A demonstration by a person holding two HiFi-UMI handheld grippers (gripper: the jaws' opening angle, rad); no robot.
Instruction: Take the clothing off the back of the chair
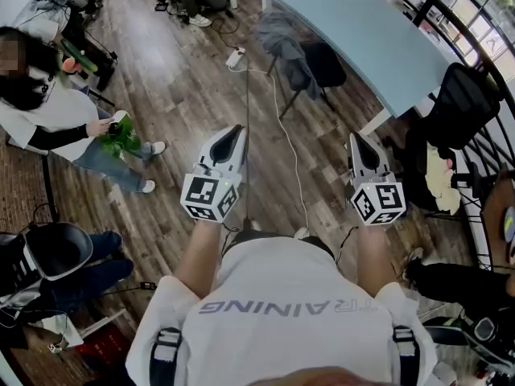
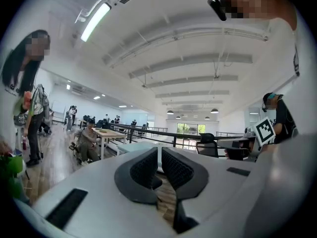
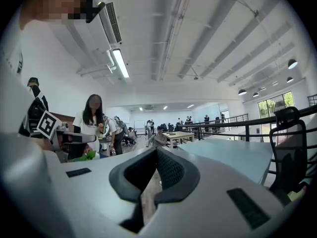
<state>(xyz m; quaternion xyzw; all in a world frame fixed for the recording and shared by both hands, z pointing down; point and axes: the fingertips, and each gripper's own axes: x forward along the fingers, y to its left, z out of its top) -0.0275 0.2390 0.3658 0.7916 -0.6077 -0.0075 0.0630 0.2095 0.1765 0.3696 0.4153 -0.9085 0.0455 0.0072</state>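
Observation:
A grey garment (image 1: 283,43) hangs over the back of a black chair (image 1: 324,64), which stands by the near edge of a light blue table (image 1: 362,30) in the head view. Both grippers are held level in front of the person, well short of the chair. The left gripper (image 1: 234,133) has its jaws together with nothing between them, as the left gripper view (image 2: 159,155) also shows. The right gripper (image 1: 357,141) is likewise shut and empty (image 3: 155,155). From here the garment lies ahead, between the two grippers.
A white cable (image 1: 287,139) runs over the wooden floor from a power strip (image 1: 235,57) toward the person. Someone sits at the left holding a green thing (image 1: 121,139). A black office chair (image 1: 463,103) stands at the right by a railing, another chair (image 1: 56,249) at lower left.

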